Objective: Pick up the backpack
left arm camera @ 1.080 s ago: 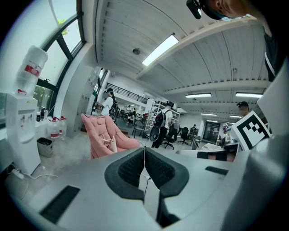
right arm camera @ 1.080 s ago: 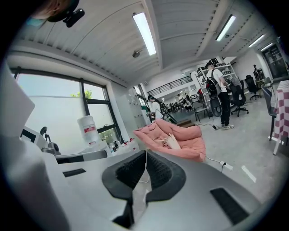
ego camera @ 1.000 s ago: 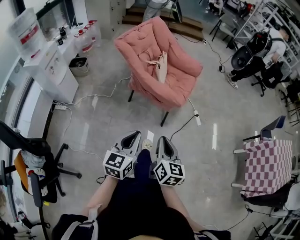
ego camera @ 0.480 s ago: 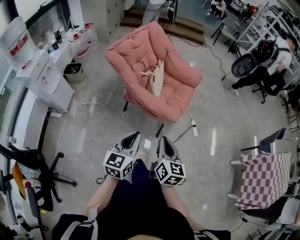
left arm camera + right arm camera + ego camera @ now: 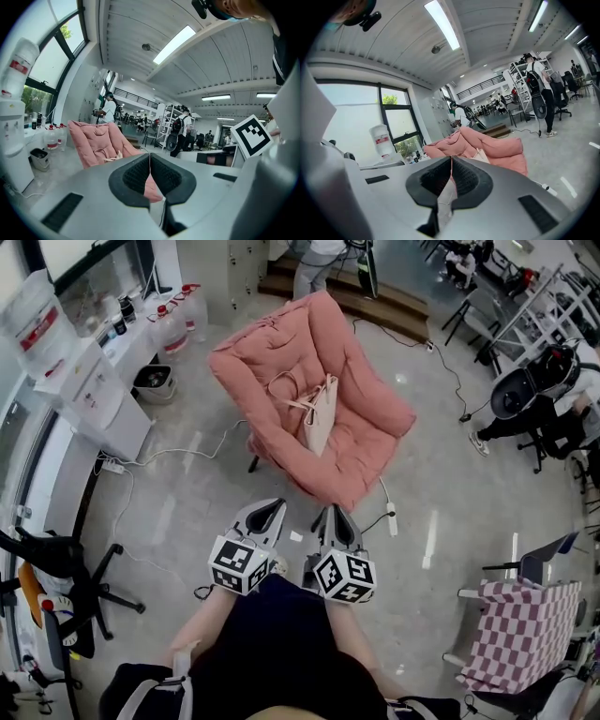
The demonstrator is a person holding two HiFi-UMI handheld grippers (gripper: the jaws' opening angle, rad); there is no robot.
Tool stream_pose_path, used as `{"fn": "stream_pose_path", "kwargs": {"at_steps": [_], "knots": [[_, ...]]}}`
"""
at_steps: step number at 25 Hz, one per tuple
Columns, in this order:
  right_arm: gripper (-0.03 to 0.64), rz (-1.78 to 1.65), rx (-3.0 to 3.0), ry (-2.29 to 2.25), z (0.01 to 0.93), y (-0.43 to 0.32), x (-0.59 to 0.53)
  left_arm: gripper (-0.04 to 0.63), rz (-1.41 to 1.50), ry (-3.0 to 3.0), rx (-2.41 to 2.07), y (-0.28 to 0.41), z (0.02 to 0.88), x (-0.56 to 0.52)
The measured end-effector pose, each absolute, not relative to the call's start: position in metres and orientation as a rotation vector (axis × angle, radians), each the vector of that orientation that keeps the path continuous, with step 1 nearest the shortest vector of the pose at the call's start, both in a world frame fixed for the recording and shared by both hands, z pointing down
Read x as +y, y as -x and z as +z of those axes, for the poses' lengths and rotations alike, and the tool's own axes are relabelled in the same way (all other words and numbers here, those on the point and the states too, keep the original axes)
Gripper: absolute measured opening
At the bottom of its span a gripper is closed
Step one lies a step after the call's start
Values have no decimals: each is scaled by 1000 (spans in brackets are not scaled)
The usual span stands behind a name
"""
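Observation:
The backpack [image 5: 319, 413], a pale pink bag with thin straps, stands upright on the seat of a pink padded chair [image 5: 370, 427]. Its straps show in the left gripper view [image 5: 111, 157] and its body in the right gripper view [image 5: 481, 156]. Both grippers are held side by side in front of the person, a stretch of floor short of the chair. My left gripper [image 5: 275, 510] [image 5: 149, 156] is shut with nothing in it. My right gripper [image 5: 333, 516] [image 5: 451, 161] is shut and empty too. Both point towards the chair.
A water dispenser [image 5: 52, 329], a white counter with bottles [image 5: 178, 310] and a bin [image 5: 153, 381] line the left wall. Cables [image 5: 187, 442] and a power strip [image 5: 391, 519] lie on the floor by the chair. There is an office chair [image 5: 56, 568] at the left and a checked seat [image 5: 520, 629] at the right.
The person has walked forward. The pink chair and the backpack are nearer and lower in the head view. Both grippers stay shut, side by side.

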State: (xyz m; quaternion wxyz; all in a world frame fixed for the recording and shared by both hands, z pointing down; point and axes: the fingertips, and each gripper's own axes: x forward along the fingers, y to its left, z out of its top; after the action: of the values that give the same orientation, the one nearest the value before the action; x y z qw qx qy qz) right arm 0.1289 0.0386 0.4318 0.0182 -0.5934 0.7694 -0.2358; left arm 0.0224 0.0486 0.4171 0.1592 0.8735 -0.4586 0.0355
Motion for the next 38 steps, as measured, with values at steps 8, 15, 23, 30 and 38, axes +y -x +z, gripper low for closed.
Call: {"fn": "stream_pose_path", "kwargs": {"at_steps": [8,15,23,30,38], "knots": [[32,-801,2397,1815,443,-140,6,18,111,-2478,-1317,-33,426,16],[32,-826,2393,1807,450,-143,1,18,134,-2478,-1294,-39,433,7],[32,-861,2359,1830,455,-144,5,18,146,-2478,-1266,-40,435,6],[32,-897,2411,1788,463,-129,3,18,139,-2456,-1269,-39,440,9],[32,-889,2415,1796,463,-129,-30,18,136,-2442,-1271,-36,444,-29]]}}
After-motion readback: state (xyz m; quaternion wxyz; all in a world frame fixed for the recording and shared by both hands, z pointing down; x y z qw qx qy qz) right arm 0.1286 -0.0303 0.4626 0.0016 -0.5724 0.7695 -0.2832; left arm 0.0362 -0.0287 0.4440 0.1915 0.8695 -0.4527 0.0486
